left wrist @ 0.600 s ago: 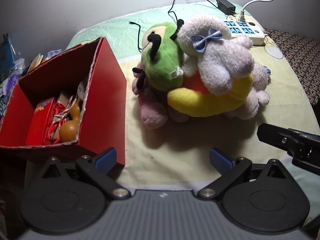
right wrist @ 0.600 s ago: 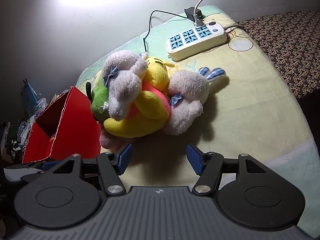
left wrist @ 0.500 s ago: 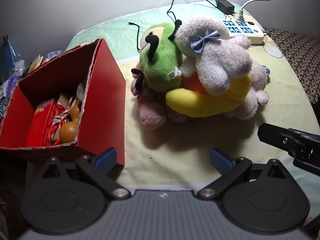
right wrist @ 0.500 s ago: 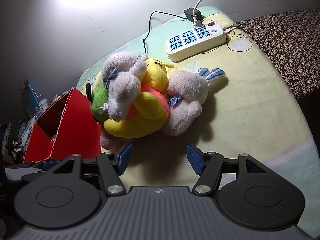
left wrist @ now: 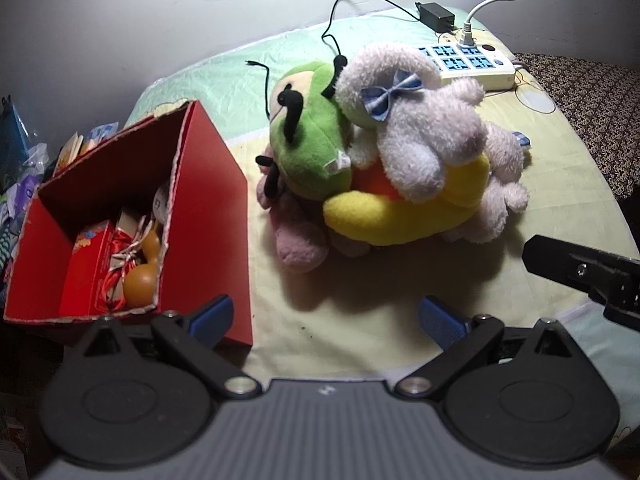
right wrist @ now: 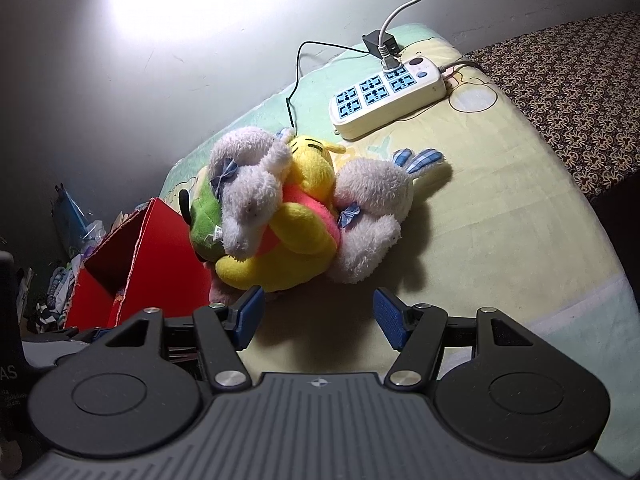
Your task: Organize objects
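Note:
A heap of plush toys lies on the bed: a green bug toy point(left wrist: 312, 148), a grey-white rabbit with a blue bow point(left wrist: 416, 124), a yellow bear in orange point(left wrist: 404, 208) and a pink toy point(left wrist: 298, 236) underneath. In the right wrist view the same rabbit point(right wrist: 248, 200) and bear point(right wrist: 296, 240) lie beside a second white plush point(right wrist: 372, 208). A red cardboard box point(left wrist: 208, 216) stands left of the heap, holding a red packet and an orange gourd point(left wrist: 140, 276). My left gripper point(left wrist: 324, 316) is open, short of the heap. My right gripper point(right wrist: 318, 316) is open, just before the bear.
A white power strip point(right wrist: 386, 98) with a white cable and a black adapter point(left wrist: 434, 12) lies at the bed's far end. A patterned dark cover point(right wrist: 572, 80) borders the bed on the right. Clutter of bags sits left of the box point(left wrist: 24, 168).
Both views have shifted slightly; the plush heap sits a little lower and closer in the right wrist view. Nothing was grasped or moved.

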`<state>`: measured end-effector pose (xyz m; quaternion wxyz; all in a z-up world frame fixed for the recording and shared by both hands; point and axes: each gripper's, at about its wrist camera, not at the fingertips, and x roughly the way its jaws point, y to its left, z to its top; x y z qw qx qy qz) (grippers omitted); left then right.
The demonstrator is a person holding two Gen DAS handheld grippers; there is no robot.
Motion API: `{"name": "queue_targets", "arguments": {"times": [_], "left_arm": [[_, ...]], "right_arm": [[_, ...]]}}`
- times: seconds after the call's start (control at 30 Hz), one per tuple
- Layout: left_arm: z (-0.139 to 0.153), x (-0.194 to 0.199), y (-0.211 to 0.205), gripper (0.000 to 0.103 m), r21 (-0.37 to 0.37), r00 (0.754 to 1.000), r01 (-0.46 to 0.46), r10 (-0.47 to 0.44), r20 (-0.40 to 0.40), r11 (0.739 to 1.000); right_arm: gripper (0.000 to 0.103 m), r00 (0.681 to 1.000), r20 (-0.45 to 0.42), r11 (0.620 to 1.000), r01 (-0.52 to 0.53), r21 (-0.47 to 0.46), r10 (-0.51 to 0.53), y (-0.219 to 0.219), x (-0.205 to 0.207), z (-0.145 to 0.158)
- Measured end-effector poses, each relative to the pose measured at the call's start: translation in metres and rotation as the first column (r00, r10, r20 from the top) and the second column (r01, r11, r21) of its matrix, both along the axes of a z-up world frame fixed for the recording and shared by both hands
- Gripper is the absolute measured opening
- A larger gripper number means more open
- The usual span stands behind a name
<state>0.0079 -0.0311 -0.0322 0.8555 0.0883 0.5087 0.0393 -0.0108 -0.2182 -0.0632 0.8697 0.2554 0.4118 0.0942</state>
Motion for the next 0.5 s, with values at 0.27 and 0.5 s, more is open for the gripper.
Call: {"name": "queue_targets", "arguments": {"times": [0.27,0.5], "left_arm": [[0.017,0.003,0.010,0.097,-0.133,0.996,0.076,-0.069,0.057,0.988],[0.037,0.023,0.010,0.095,-0.279,0.974,0.196,-0.154,0.164,0.940]], "right_arm": [[0.062,0.997,0.079,0.999,0.014,0.047,-0.018,-0.010,0.006,0.015],[0.060,0.991,0.132,0.993,-0.035,0.116,0.020,-0.010,0.035,0.028]]}}
